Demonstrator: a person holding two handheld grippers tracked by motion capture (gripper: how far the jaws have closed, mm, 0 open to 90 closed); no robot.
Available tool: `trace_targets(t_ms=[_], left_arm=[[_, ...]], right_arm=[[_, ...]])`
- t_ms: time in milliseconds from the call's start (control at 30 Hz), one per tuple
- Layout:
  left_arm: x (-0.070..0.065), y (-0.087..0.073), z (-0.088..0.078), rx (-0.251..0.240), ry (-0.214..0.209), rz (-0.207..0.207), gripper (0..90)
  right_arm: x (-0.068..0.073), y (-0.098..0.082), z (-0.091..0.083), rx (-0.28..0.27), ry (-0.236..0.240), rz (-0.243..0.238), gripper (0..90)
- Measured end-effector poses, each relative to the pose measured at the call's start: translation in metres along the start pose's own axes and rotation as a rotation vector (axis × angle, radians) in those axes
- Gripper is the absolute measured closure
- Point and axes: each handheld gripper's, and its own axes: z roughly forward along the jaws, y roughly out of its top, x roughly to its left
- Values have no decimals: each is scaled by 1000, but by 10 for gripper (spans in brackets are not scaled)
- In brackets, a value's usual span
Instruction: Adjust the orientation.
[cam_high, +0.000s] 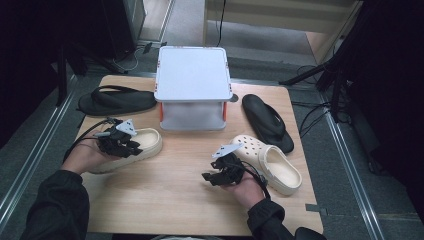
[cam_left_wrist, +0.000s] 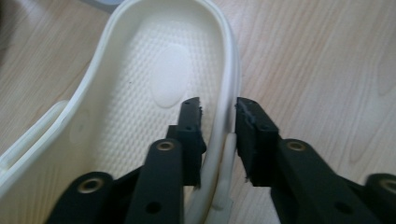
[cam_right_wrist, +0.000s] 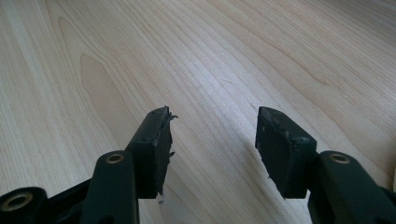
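left tongs (cam_left_wrist: 218, 108) astride clog (cam_left_wrist: 154, 74) rim — one jaw inside

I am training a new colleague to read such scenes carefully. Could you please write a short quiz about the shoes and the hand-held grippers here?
1. True or false: the jaws of the right hand-held gripper stand open over bare table, with nothing between them.
2. What lies between the jaws of the left hand-held gripper?
A. the side wall of the left cream clog
B. the strap of a sandal
C. the lid of the white box
3. How many black sandals lie on the table?
Key: 1 true; 2 A; 3 two, one on each side of the white box.
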Motion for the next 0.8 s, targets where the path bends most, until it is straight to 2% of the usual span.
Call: trace_targets(t_ms=[33, 200, 300, 333, 400, 467, 533, 567, 600, 633, 667, 700, 800], left_arm=[[-1, 0, 0, -1, 0, 13, 767], [-1, 2, -2, 15, -17, 17, 802], [-1, 4, -2, 25, -2, 24, 810], [-1, 4, -2, 17, -5, 5, 810], [0, 3, -5, 10, -6, 1, 812], [3, 3, -11, -8, -28, -17, 813], [3, 3, -14, -17, -19, -12, 813], [3, 3, -19, -28, -23, -23, 814], [2, 3, -21, -42, -8, -31, 814], [4, 4, -24, -39, -22, -40, 815], [3, 5, -27, -53, -5, -39, 816], [4, 6, -30, -60, -15, -60, 816], [4, 8, -39, -78, -27, -73, 820]], right_arm=[[0, 0, 0, 0, -1, 0, 463], [0, 0, -1, -2, 0, 0, 463], [0, 0, -1, -7, 2, 7, 463], [-1, 1, -1, -8, 2, 8, 463], [-1, 1, -2, -11, 2, 8, 462], [-2, 1, -2, -15, 0, 8, 463], [-2, 1, -2, -13, -1, 10, 463], [-1, 1, -1, -10, -1, 10, 462], [-1, 1, -1, -11, -1, 10, 463], [-1, 1, -1, -11, -1, 9, 462], [-1, 1, -1, -12, -1, 7, 463], [-1, 1, -1, -12, -1, 8, 462], [-1, 1, -1, -12, -1, 9, 463]])
